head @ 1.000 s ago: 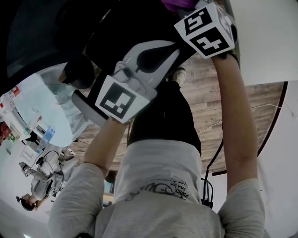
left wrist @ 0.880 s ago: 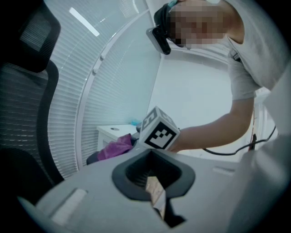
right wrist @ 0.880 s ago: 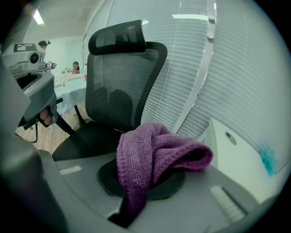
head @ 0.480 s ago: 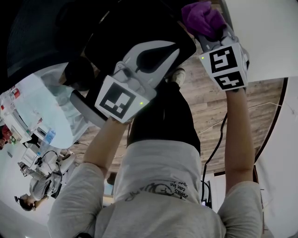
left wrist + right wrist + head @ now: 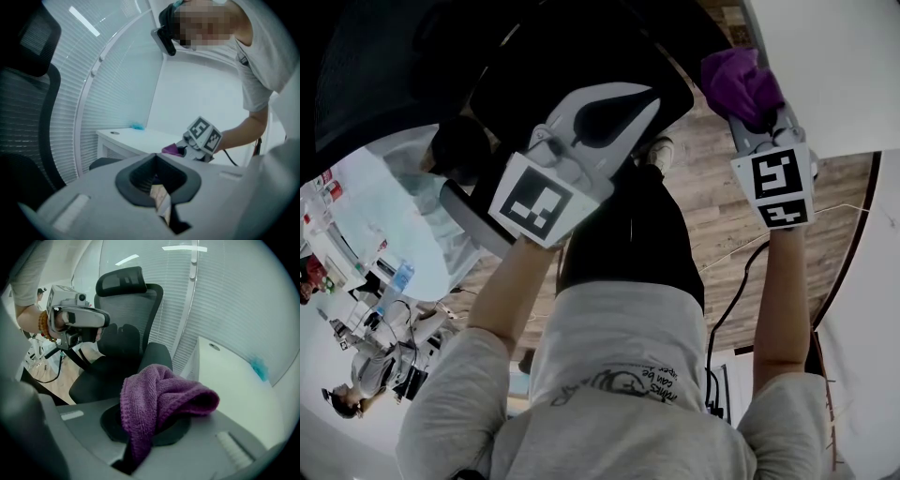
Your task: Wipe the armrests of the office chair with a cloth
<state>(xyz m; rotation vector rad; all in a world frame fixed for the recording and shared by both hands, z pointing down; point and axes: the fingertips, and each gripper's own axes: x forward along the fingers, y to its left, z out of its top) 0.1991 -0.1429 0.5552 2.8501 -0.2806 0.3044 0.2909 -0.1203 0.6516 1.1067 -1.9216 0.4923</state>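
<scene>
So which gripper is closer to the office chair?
Left. The left gripper is at the office chair; the right gripper, holding the purple cloth, is off beside the white desk.

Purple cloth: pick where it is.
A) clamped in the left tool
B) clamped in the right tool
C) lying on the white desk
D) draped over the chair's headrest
B: the right gripper view shows the purple cloth pinched in the jaws of the right tool.

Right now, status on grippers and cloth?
Left gripper shut, empty. Right gripper shut on purple cloth. Cloth held off the chair, not touching it. Nothing blocking.
</scene>
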